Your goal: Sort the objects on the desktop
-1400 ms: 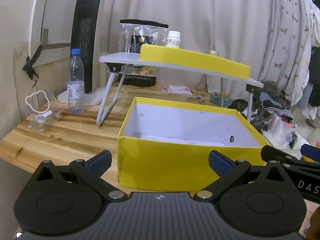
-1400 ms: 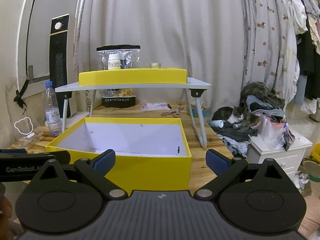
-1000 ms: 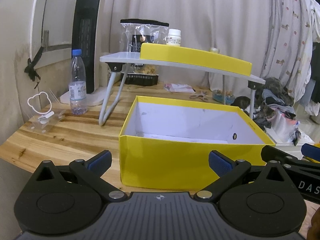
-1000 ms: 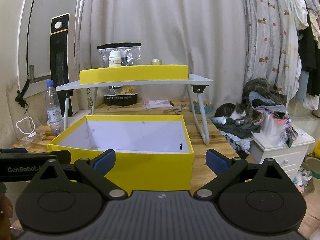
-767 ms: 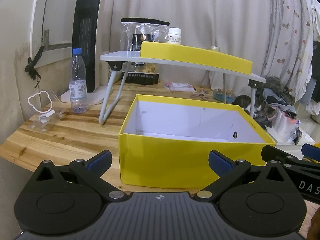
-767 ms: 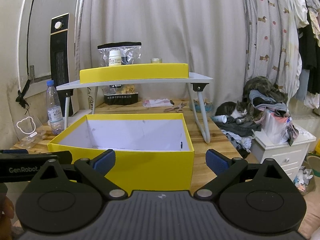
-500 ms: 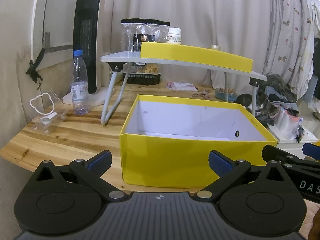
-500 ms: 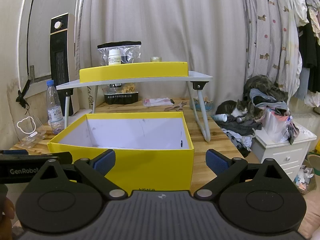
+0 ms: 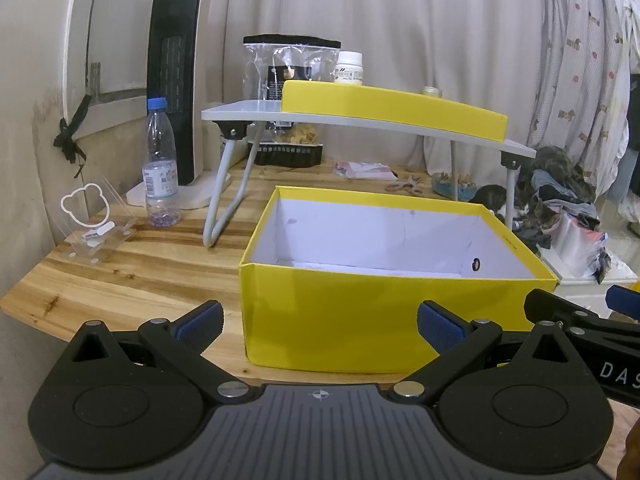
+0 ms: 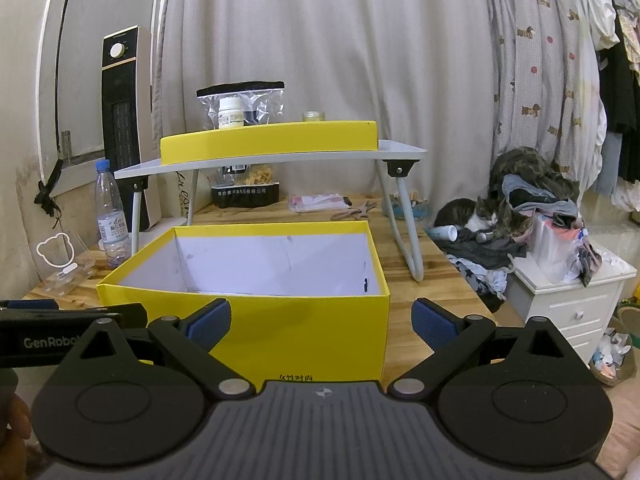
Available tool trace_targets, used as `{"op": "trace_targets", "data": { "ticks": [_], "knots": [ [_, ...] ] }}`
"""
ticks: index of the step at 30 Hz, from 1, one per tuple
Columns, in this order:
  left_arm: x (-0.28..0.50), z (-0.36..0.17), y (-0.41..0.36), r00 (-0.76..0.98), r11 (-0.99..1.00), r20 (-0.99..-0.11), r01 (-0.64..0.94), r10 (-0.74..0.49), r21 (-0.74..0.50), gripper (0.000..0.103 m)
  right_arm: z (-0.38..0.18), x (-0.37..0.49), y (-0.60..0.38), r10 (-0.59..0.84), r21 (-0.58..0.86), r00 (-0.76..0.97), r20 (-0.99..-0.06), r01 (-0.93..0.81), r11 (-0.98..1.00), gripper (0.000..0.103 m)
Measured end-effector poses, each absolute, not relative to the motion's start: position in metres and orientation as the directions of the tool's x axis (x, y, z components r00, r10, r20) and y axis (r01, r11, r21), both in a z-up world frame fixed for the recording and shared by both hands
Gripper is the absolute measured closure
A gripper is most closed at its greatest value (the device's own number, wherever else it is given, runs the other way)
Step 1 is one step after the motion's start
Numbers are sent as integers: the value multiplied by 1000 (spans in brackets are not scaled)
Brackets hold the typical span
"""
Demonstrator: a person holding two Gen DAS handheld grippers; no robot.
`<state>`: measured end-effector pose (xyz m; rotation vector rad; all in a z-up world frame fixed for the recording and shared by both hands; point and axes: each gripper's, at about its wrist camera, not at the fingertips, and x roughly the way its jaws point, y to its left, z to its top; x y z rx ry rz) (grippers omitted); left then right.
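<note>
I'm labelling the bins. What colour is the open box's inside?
White inside the open box, yellow outside; the right wrist view shows it best.

A matt yellow cardboard box (image 9: 384, 320) with a white paper-lined interior sits on a grained, varnished wooden tabletop (image 9: 132, 268), beside a clear plastic water bottle (image 9: 160, 164).

left gripper (image 9: 320, 326) fingers spread, right gripper (image 10: 322, 324) likewise, level, side by side

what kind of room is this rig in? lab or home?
Most likely a home, probably a bedroom or living space: clothes hanging by the patterned curtain, a cat asleep on a laundry pile, and a white bedside drawer unit beside the wooden table.
</note>
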<state>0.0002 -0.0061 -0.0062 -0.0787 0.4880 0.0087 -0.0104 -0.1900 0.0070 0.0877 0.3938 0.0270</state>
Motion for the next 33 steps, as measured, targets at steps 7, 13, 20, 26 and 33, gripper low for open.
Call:
{"op": "trace_targets", "data": {
  "ticks": [7, 13, 20, 26, 33],
  "knots": [
    [0, -6, -5, 880, 997, -474, -33, -7, -75, 0, 7, -10, -188, 47, 92, 922, -385, -12, 996, 0],
    [3, -7, -2, 875, 995, -483, -27, -25, -99, 0, 10, -7, -190, 51, 91, 923, -382, -17, 996, 0],
    [12, -3, 17, 882, 989, -471, -65, -7, -136, 0, 40, 19, -206, 61, 59, 940, -337, -43, 997, 0],
    [19, -5, 24, 883, 988, -470, -66, -9, -142, 0, 65, 41, -220, 70, 30, 952, -297, -64, 998, 0],
    [24, -7, 29, 889, 986, -458, -57, -20, -154, 0, 109, 96, -250, 163, 6, 938, -306, -169, 986, 0]
  ]
}}
